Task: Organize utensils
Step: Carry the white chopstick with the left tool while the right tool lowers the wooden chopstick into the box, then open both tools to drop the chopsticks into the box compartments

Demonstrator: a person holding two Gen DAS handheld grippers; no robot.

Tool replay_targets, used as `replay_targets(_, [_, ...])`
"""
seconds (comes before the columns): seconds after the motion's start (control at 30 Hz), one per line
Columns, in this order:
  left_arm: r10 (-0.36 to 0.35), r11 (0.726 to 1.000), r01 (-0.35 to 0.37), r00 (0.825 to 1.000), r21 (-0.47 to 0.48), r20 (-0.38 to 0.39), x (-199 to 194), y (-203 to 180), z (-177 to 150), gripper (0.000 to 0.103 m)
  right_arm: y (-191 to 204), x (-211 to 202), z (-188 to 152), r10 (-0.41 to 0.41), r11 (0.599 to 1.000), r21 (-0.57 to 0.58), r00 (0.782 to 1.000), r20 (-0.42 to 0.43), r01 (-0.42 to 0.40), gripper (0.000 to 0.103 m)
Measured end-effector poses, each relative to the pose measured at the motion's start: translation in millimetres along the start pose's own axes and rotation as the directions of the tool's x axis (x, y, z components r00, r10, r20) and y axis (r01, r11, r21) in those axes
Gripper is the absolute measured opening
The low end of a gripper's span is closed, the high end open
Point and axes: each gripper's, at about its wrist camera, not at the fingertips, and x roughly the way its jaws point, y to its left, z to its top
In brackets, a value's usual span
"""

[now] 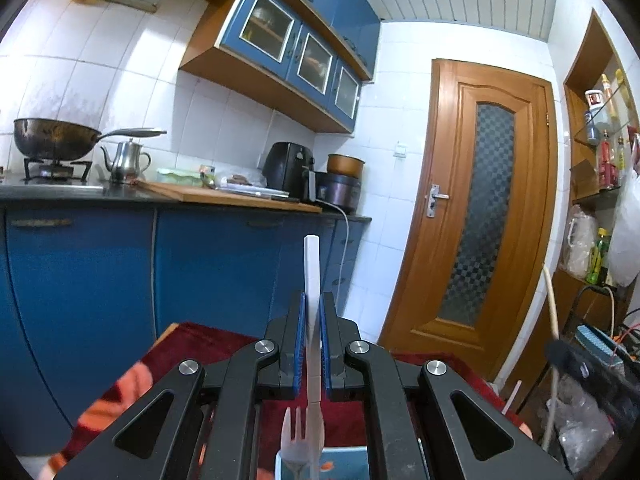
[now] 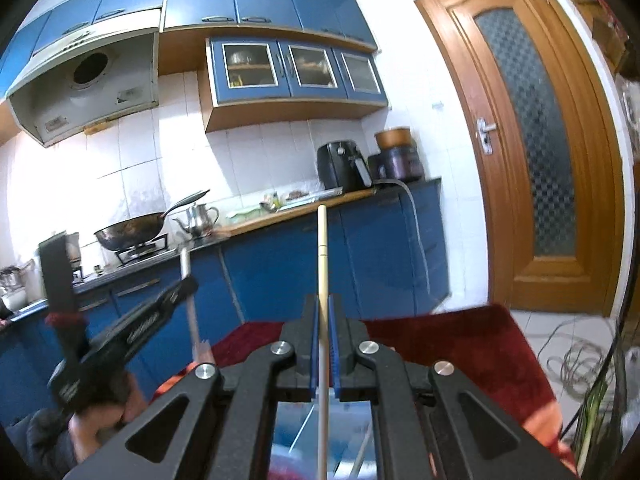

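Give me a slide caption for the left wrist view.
Left claw shut on a white plastic fork, handle pointing forward toward blue kitchen cabinets.

A dark round-bottomed wok (image 1: 54, 138) with a long grey handle sits on a black gas burner (image 1: 54, 168). Just beside it on the dark countertop (image 1: 72, 192) stands a small steel teapot (image 1: 126, 160). Further along are a wooden cutting board (image 1: 224, 196), a black air fryer (image 1: 288, 170) and a purple rice cooker (image 1: 340, 192). Blue glass-fronted wall cabinets (image 1: 296, 56) hang above. A brown wooden door (image 1: 480, 216) has a patterned glass panel. A dark red cloth (image 2: 460, 344) covers the near surface.
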Motion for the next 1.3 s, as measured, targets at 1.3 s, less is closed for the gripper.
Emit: replay_targets(1.3, [-0.081, 0.996, 0.085, 0.959, 0.002, -0.273, -94.9, 14.9, -6.9, 0.041, 14.7, -71.8, -20.1, -0.056, 0.998, -0.036, 0.992, -0.115, 0.052, 0.028])
